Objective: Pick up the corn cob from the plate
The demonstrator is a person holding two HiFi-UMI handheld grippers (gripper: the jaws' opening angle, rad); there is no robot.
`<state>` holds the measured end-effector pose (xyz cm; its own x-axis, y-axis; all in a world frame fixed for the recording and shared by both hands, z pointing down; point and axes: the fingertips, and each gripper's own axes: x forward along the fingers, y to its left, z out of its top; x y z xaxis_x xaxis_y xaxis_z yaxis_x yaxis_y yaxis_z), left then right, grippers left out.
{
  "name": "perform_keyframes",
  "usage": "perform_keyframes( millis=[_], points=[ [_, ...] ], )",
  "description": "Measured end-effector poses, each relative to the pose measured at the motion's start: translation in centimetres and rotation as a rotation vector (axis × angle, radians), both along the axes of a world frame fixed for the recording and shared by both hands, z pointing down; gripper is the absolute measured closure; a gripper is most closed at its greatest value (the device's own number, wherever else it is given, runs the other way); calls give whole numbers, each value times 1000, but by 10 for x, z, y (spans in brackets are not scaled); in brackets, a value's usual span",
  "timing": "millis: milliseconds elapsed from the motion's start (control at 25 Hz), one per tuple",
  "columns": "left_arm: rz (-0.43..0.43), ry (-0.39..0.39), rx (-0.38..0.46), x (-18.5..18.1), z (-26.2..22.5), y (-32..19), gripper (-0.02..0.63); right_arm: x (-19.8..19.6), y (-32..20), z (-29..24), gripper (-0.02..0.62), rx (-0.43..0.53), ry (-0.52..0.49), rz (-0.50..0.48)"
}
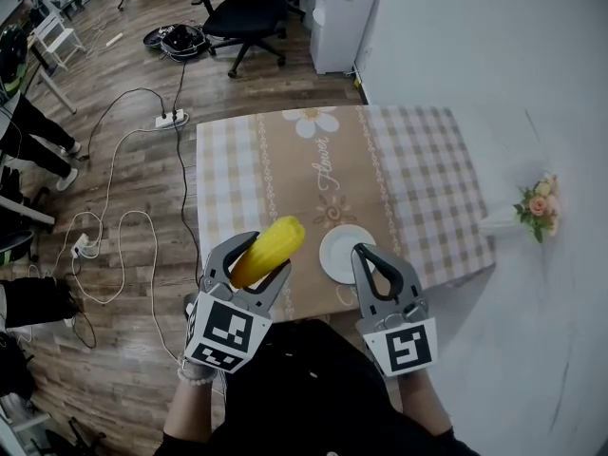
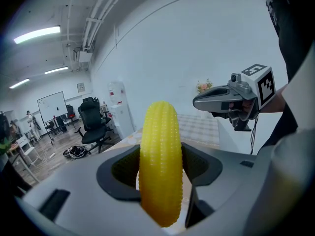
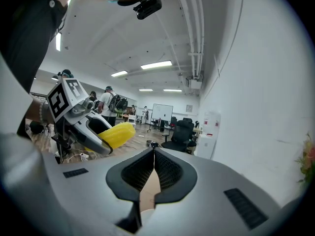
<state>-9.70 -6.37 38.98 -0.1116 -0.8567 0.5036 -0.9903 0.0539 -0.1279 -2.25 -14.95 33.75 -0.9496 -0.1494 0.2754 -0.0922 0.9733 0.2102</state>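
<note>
A yellow corn cob (image 1: pixel 269 250) is clamped in my left gripper (image 1: pixel 243 272), held in the air over the table's near edge, left of the white plate (image 1: pixel 347 253). In the left gripper view the corn cob (image 2: pixel 160 161) stands upright between the jaws. The plate has nothing on it. My right gripper (image 1: pixel 383 272) hovers just right of the plate, jaws shut on nothing. In the right gripper view the right gripper (image 3: pixel 153 167) has its tips meeting, and the corn cob (image 3: pixel 116 134) shows at left in the other gripper.
The table (image 1: pixel 285 160) wears a brown and checked cloth with a flower print. A small flower bunch (image 1: pixel 537 204) sits by the white wall at right. Cables and a power strip (image 1: pixel 171 118) lie on the wooden floor at left, an office chair (image 1: pixel 247 12) beyond.
</note>
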Motion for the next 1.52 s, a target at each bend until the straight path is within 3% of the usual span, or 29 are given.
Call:
perform_keyframes(
  millis=[1520],
  points=[
    [16, 18, -8, 3, 5, -4, 344, 1, 2, 2, 554, 15, 24, -3]
  ],
)
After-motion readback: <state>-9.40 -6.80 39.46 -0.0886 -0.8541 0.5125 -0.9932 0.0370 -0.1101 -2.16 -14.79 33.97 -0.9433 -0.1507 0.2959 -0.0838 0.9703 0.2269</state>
